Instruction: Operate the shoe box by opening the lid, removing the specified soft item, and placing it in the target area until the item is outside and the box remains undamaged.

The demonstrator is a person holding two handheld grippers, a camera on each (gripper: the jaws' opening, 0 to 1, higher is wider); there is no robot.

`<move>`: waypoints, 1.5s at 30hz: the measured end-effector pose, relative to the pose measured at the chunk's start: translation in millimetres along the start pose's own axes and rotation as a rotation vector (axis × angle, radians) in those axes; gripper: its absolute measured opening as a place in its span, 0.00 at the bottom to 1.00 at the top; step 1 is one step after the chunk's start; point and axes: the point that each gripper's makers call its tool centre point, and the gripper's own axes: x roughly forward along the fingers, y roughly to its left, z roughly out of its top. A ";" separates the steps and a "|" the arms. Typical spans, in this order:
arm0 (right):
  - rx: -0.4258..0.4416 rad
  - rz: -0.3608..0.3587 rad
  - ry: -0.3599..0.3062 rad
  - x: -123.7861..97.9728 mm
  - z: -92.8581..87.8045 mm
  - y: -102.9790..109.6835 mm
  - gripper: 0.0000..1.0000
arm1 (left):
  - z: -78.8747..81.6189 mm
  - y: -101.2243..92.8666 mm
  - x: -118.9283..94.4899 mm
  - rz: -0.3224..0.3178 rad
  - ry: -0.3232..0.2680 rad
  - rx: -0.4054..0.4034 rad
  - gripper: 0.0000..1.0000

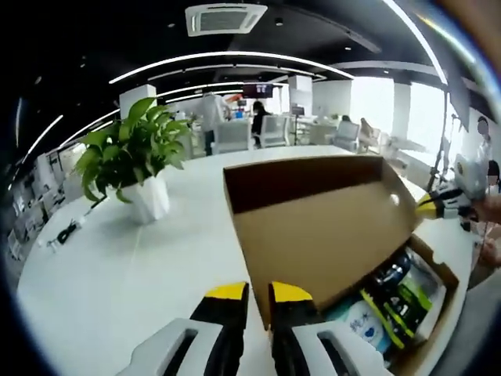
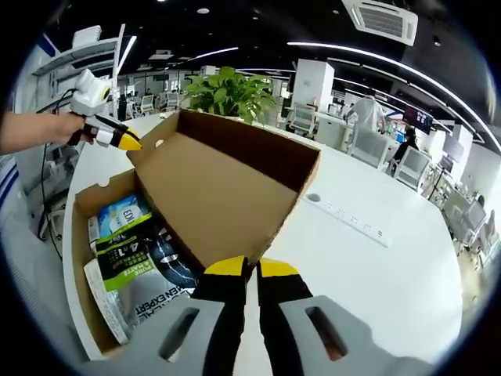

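The shoe box (image 1: 329, 235) sits on the white table (image 1: 117, 258) with its lid (image 2: 227, 188) lifted up. In the left gripper view, the left gripper (image 1: 258, 294) pinches the lid's edge at 6 o'clock. In the right gripper view, the right gripper (image 2: 250, 270) pinches the lid too. Soft packets (image 2: 133, 251) lie inside the box at 8 o'clock. A potted plant (image 1: 137, 157) stands at 10 o'clock.
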 end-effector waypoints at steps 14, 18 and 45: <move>0.034 0.004 0.021 8.9 -3.4 -4.6 0.03 | -5.1 2.9 10.7 0.001 0.015 -0.003 0.04; 0.047 0.005 0.028 11.8 -3.4 -5.4 0.03 | -5.6 5.1 13.1 0.002 0.021 0.000 0.04; 0.100 0.009 0.065 19.6 -10.9 -8.0 0.06 | -10.9 10.0 28.4 -0.002 0.063 -0.011 0.05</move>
